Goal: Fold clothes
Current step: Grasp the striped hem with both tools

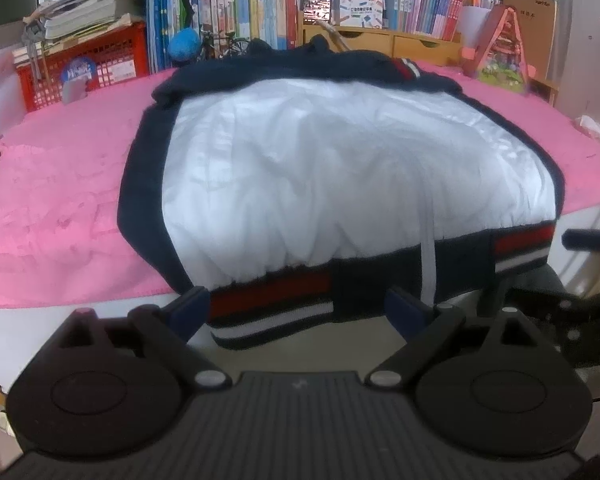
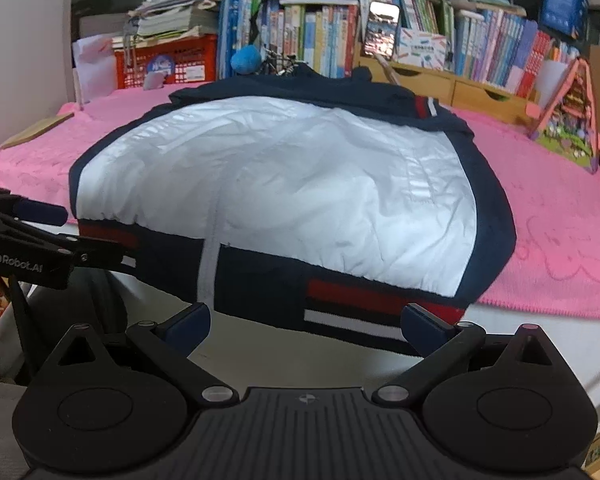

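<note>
Navy and white, the jacket lies on a pink blanket that covers the table, its striped hem hanging over the near edge toward me. Both sleeves look already folded in: dark navy bands run down each side of the white panel, and a striped cuff rests near the far right corner. I judge the side folds done and the lengthwise fold, hem up toward the collar, not yet made.

My left gripper is spread wide, with its fingertips flanking the hem's left part and holding nothing. My right gripper is just as wide at the hem's right part, also empty. In the right view, the left gripper shows at the left edge beside the hem.

Behind the table stand crowded bookshelves and a red crate.
</note>
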A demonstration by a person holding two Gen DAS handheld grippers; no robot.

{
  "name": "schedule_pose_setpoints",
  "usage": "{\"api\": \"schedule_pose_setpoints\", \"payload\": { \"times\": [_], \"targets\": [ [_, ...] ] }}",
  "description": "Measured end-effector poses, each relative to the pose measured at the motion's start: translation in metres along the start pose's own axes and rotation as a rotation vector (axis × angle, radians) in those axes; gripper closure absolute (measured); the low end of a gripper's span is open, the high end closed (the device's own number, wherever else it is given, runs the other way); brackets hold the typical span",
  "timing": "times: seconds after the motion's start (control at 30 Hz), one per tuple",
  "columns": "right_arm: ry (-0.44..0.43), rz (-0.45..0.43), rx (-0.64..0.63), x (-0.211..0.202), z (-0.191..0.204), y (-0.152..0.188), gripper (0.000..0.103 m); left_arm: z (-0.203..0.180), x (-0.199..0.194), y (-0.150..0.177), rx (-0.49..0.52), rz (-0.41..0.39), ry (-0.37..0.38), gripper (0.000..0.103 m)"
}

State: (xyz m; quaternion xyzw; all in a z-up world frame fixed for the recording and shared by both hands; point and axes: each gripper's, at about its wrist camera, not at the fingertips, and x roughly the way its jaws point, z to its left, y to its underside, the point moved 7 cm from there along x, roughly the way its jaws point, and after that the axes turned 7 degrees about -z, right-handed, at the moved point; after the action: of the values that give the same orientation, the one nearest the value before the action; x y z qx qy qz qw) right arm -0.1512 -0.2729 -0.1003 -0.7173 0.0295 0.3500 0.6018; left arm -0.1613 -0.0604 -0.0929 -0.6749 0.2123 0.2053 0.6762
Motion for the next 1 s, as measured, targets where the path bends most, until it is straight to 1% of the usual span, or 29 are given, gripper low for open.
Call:
{"api": "schedule_pose_setpoints", "payload": {
  "times": [0.13, 0.2, 0.3, 0.33, 0.43, 0.53, 0.57, 0.6, 0.63, 0.67, 0.7, 0.77, 0.83, 0.9, 0.93, 0.97, 1.0],
  "targets": [
    [0.005, 0.008, 0.032, 0.002, -0.006, 0.002, 0.0, 0.002, 0.001, 0.001, -0.008, 0.008, -0.001, 0.008],
    [0.008, -0.002, 0.047, 0.002, -0.011, 0.001, 0.001, 0.008, 0.0, -0.001, -0.007, -0.019, -0.003, 0.008],
    [0.035, -0.056, 0.055, 0.0, -0.029, -0.004, 0.001, 0.03, -0.003, -0.003, -0.027, -0.082, 0.006, 0.005],
    [0.048, -0.074, 0.051, 0.0, -0.037, -0.005, 0.001, 0.04, -0.004, -0.002, -0.051, -0.093, 0.019, 0.005],
    [0.073, -0.11, 0.056, 0.002, -0.065, -0.002, 0.001, 0.07, -0.005, 0.006, -0.174, -0.092, 0.077, 0.004],
    [0.062, -0.112, 0.127, 0.01, -0.093, 0.004, 0.001, 0.088, 0.0, 0.015, -0.248, -0.097, 0.098, 0.004],
    [0.056, -0.112, 0.143, 0.013, -0.098, 0.005, 0.002, 0.092, 0.002, 0.017, -0.267, -0.104, 0.097, 0.004],
    [0.049, -0.111, 0.158, 0.016, -0.103, 0.006, 0.002, 0.094, 0.003, 0.019, -0.285, -0.146, 0.116, 0.004],
    [0.043, -0.111, 0.173, 0.019, -0.108, 0.007, 0.002, 0.095, 0.004, 0.02, -0.302, -0.18, 0.148, 0.003],
    [0.037, -0.11, 0.189, 0.022, -0.113, 0.008, 0.002, 0.096, 0.008, 0.021, -0.319, -0.189, 0.176, 0.003],
    [0.03, -0.11, 0.204, 0.025, -0.118, 0.009, 0.002, 0.096, 0.012, 0.022, -0.335, -0.187, 0.194, 0.003],
    [-0.021, -0.105, 0.234, 0.032, -0.12, 0.01, 0.003, 0.094, 0.024, 0.023, -0.364, -0.169, 0.215, 0.003],
    [-0.088, -0.093, 0.271, 0.039, -0.12, 0.01, 0.006, 0.09, 0.036, 0.022, -0.388, -0.155, 0.245, 0.003],
    [-0.137, -0.076, 0.295, 0.047, -0.117, 0.01, 0.009, 0.084, 0.047, 0.022, -0.422, -0.13, 0.28, 0.003],
    [-0.154, -0.065, 0.311, 0.047, -0.116, 0.01, 0.015, 0.082, 0.052, 0.023, -0.447, -0.119, 0.304, 0.01],
    [-0.171, -0.053, 0.328, 0.047, -0.115, 0.01, 0.019, 0.081, 0.054, 0.025, -0.472, -0.109, 0.334, 0.036],
    [-0.188, -0.041, 0.344, 0.046, -0.114, 0.01, 0.03, 0.08, 0.053, 0.026, -0.506, -0.097, 0.369, 0.052]
  ]
}}
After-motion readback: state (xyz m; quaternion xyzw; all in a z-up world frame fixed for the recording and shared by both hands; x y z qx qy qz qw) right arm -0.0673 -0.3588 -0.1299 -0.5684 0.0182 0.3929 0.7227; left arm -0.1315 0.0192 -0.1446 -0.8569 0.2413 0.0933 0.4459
